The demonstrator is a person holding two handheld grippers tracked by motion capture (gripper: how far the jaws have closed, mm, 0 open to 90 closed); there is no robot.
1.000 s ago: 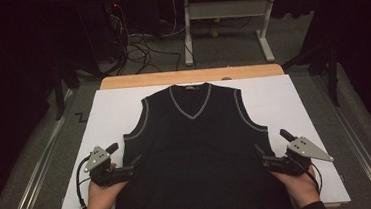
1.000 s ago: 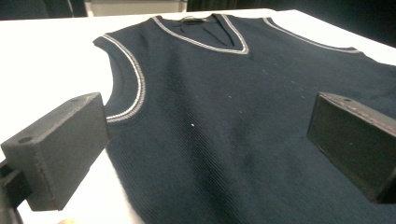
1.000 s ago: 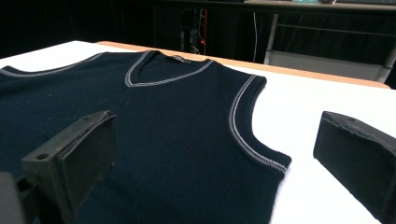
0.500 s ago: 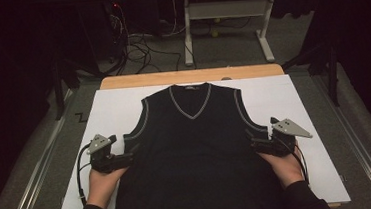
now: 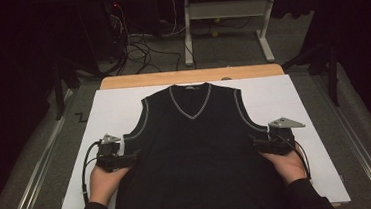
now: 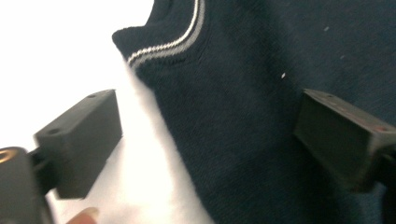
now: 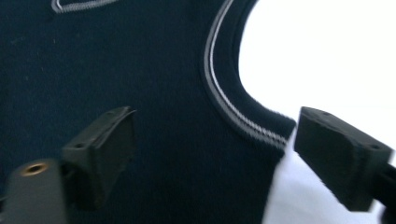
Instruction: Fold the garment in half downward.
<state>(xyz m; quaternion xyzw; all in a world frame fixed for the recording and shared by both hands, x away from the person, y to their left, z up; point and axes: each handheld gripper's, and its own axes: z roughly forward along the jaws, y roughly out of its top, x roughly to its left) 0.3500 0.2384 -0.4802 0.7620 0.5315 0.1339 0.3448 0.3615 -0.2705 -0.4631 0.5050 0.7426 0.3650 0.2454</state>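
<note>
Item: left gripper (image 5: 127,159) and right gripper (image 5: 258,144), each lying at a side seam of the dark sleeveless vest (image 5: 194,149), just below the armholes. Both sets of jaws are standing apart and have just been closing, straddling the vest's edges without pinching yet. Vest is lying flat on the white counter (image 5: 109,110), long axis running away from the person, neckline farthest. Both hands are equally near.

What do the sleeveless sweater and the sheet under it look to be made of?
Sweater vest: dark knit, likely wool or acrylic, matte; fuzzy ribbed texture and pale striped armhole trim show close up. White sheet: smooth, matte, probably paper or thin board; hard to tell which.
</note>
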